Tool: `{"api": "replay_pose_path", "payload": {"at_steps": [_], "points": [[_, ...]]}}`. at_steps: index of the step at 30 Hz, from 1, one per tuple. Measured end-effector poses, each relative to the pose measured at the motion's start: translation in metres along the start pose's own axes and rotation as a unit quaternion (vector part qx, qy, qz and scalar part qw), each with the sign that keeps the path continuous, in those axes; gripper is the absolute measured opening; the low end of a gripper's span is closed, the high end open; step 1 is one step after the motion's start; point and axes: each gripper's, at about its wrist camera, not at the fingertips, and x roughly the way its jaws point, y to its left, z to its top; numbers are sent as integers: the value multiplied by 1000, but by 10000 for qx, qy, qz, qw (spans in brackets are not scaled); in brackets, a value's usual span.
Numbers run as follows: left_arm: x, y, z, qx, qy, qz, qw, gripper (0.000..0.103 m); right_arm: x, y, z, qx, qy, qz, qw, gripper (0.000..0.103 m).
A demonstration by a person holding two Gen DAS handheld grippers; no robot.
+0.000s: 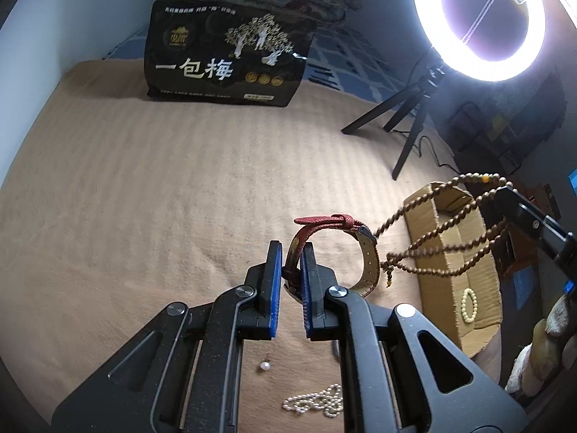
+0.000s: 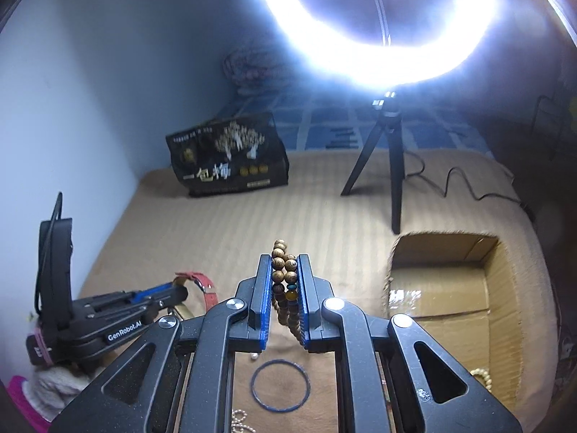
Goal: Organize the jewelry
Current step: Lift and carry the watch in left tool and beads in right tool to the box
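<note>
My left gripper (image 1: 290, 252) is shut on a red-strapped watch (image 1: 335, 222), whose looped strap sticks out to the right of the pads, above the tan blanket (image 1: 144, 187). My right gripper (image 2: 285, 265) is shut on a string of brown wooden beads (image 2: 281, 252); in the left wrist view the wooden beads (image 1: 432, 231) hang in long loops from it over the open cardboard box (image 1: 454, 252). A cream bead bracelet (image 1: 468, 305) lies inside the box. The left gripper with the watch (image 2: 205, 283) shows low on the left of the right wrist view.
On the blanket lie a single pearl (image 1: 264, 365), a pearl necklace (image 1: 317, 402) and a thin dark ring bangle (image 2: 280, 385). A black snack bag (image 1: 227, 54) stands at the back. A ring light on a tripod (image 1: 411, 122) with a cable stands at the back right.
</note>
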Motion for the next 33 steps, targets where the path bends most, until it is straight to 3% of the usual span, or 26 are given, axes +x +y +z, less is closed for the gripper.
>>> {"api": "replay_pose_path", "payload": {"at_steps": [16,33], "points": [[-21,-72,-5,523,-189,-511,9971,8,-64,-49,22,327,-706,-356,9963,11],[9,-176,-46,1397,175,-861,9863,8,-52,-132,7,919,-329,-704,9927,11]]}}
